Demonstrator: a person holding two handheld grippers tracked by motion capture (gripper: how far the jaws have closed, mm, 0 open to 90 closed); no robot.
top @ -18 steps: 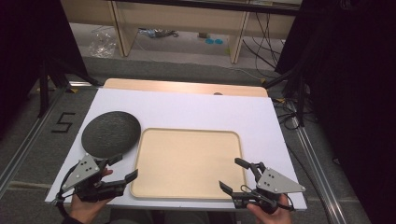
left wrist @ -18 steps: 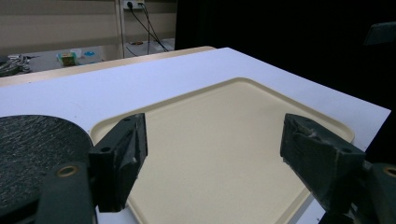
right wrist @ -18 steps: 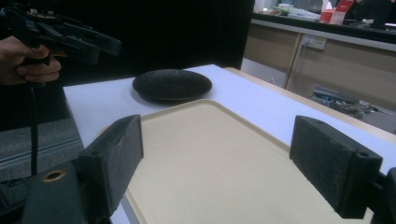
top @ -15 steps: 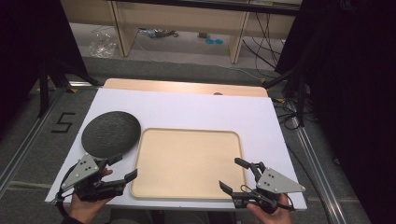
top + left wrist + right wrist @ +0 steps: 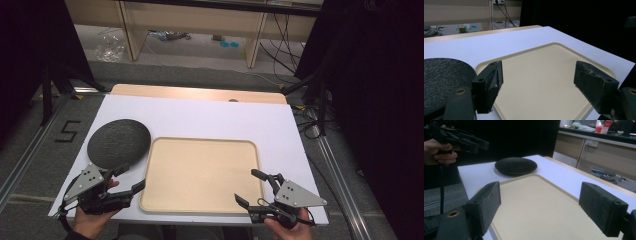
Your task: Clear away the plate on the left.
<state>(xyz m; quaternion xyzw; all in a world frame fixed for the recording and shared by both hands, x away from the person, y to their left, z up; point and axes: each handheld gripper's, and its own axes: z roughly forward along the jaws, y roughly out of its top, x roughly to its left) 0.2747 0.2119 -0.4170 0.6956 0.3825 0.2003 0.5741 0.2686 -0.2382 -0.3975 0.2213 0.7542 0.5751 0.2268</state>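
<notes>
A beige tray lies empty in the middle of the white table. A round black plate sits just left of it, also empty. My left gripper hovers at the table's near left corner, open, its jaws pointing at the tray's near left corner with nothing between them. My right gripper is held at the near right, open over the tray's near right corner. From the right gripper view the plate lies beyond the tray, and the left gripper shows at upper left.
A wooden strip runs along the table's far edge. Beyond it stand a wooden shelf frame, cables and a plastic bag on the floor. Dark curtains close in on both sides.
</notes>
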